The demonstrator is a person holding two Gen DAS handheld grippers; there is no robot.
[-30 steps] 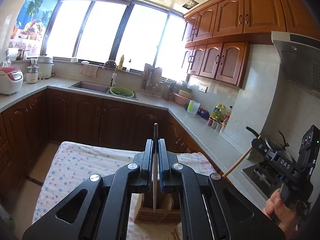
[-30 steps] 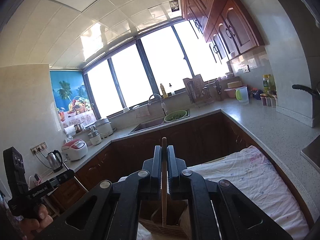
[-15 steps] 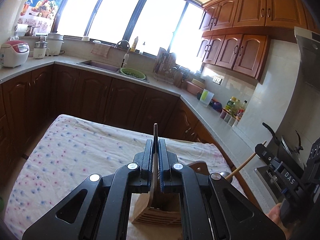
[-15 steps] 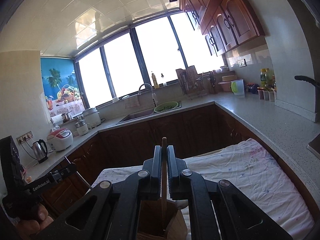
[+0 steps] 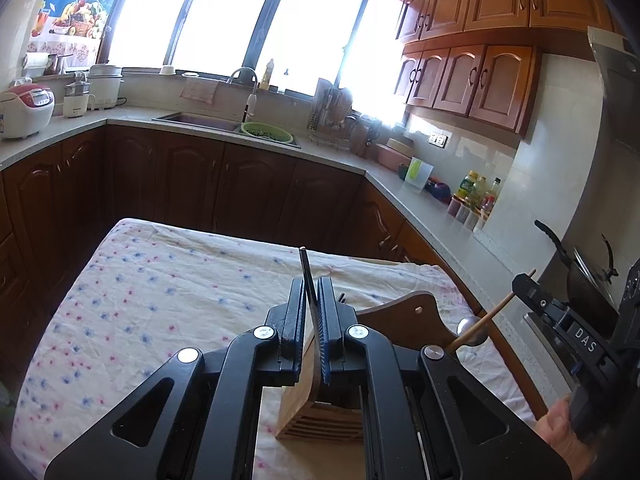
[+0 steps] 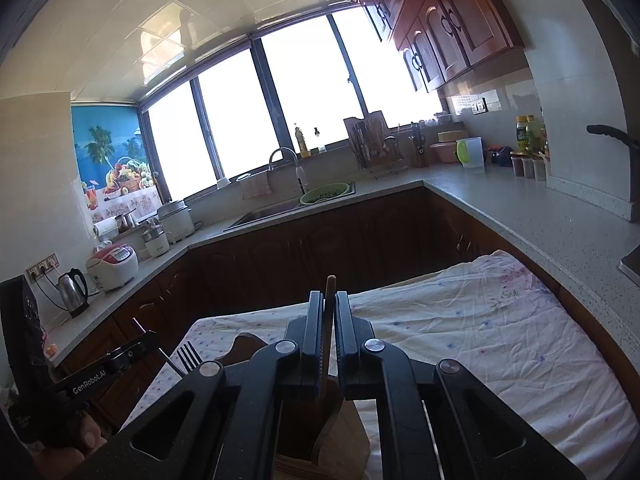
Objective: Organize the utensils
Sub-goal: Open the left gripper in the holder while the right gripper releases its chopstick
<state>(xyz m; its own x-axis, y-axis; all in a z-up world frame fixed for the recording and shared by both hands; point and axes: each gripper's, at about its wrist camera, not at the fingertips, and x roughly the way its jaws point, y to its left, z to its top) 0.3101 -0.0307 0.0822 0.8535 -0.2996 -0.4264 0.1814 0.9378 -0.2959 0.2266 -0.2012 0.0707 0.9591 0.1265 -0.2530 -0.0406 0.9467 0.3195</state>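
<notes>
My left gripper (image 5: 311, 286) is shut on a metal fork, its dark handle (image 5: 307, 276) sticking out past the fingertips; in the right wrist view its tines (image 6: 189, 356) point down beside the left gripper (image 6: 132, 350). My right gripper (image 6: 329, 298) is shut on a wooden-handled ladle (image 6: 330, 292); in the left wrist view its wooden stick (image 5: 490, 318) and round metal bowl (image 5: 470, 330) hang from the right gripper (image 5: 524, 280). A wooden utensil holder (image 5: 320, 416) stands on the table just below both grippers, with a dark wooden backboard (image 5: 408, 320).
The table carries a floral cloth (image 5: 152, 300). Brown cabinets and a grey counter (image 5: 424, 208) wrap around it, with a sink (image 5: 200, 122), a rice cooker (image 5: 24, 110), bottles (image 5: 476, 192) and a wok (image 5: 580, 276) on the stove at right.
Both grippers have tilted downward and come lower toward the wooden holder, which now fills more of each view. The fork and ladle stay gripped.
</notes>
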